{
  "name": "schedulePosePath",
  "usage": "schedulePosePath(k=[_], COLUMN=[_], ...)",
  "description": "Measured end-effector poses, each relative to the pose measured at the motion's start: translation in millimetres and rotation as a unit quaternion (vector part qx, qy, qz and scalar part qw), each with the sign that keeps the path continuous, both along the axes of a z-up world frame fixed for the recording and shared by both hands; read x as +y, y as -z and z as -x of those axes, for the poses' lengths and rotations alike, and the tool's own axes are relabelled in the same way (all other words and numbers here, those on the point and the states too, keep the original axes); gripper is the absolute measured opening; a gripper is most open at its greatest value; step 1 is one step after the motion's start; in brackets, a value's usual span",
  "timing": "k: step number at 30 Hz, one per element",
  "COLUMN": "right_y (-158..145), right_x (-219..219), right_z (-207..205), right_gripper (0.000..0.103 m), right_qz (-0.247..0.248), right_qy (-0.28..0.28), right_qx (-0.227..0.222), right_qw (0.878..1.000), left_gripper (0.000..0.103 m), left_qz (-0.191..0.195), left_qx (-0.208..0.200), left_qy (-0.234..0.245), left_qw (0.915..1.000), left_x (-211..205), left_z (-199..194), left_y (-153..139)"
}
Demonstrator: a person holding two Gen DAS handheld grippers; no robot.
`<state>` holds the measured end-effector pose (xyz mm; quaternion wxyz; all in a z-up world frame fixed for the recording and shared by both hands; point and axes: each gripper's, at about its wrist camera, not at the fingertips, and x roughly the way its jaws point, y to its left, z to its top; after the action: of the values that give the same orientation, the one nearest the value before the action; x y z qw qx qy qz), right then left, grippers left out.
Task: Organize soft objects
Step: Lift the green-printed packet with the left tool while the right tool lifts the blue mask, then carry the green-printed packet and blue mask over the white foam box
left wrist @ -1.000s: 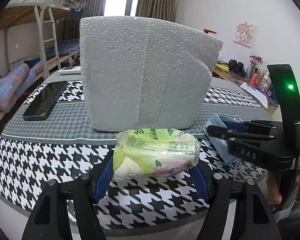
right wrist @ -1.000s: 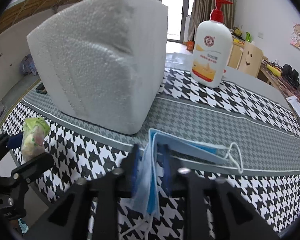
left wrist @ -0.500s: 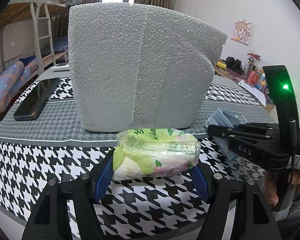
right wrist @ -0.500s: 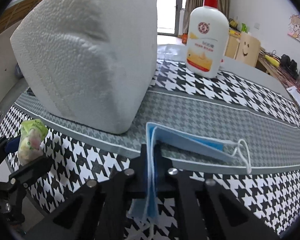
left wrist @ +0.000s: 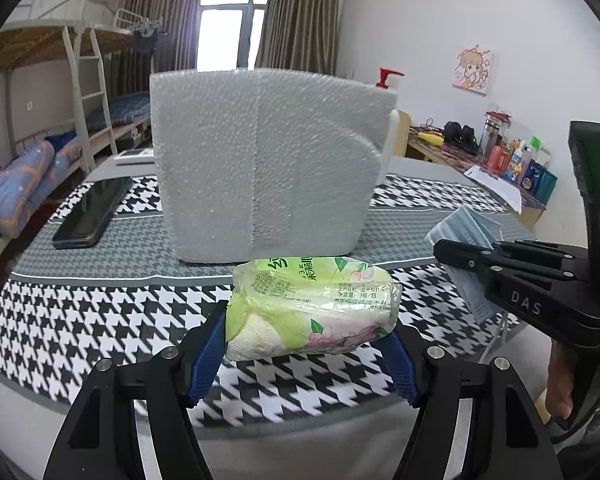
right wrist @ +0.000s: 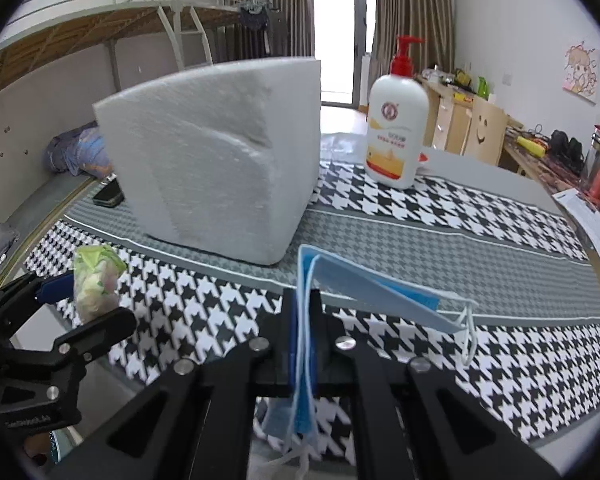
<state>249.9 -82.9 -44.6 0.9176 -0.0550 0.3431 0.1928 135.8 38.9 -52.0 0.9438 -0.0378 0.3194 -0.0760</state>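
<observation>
A green plastic pack of tissues (left wrist: 312,304) sits crosswise between the blue pads of my left gripper (left wrist: 304,324), which is shut on it and holds it just above the table's front edge. The right wrist view shows that same pack (right wrist: 96,280) at the left. My right gripper (right wrist: 304,320) is shut on a folded blue face mask (right wrist: 364,284). One half of the mask sticks out forward and its ear loops dangle. In the left wrist view the right gripper (left wrist: 456,254) and the mask (left wrist: 460,228) are at the right, with a hand below.
A big white foam block (left wrist: 260,168) stands in the middle of the houndstooth tablecloth (left wrist: 100,312). Behind it stands a white lotion bottle with a red pump (right wrist: 398,128). A dark phone (left wrist: 92,212) lies at the left. Bunk beds and a cluttered desk line the room.
The right gripper's jaws closed on the mask, then lifted it off the cloth. Both grippers drew back and up from the foam block, which now looks smaller.
</observation>
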Motion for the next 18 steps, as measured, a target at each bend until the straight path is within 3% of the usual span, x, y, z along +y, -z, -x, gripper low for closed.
schedulePosePath(k=[18], right_y=[-27.2], right_x=[-34.7], right_z=[101.4], right_gripper=[0.007], right_qz=[-0.050], right_qy=[0.010], right_qx=[-0.079], right_qw=[0.996], left_gripper=[0.071], left_qz=[-0.040], left_qx=[-0.069], left_qy=[-0.004], left_qw=[0.9968], left_x=[-20.3], left_z=[81.0], left_y=[-29.4])
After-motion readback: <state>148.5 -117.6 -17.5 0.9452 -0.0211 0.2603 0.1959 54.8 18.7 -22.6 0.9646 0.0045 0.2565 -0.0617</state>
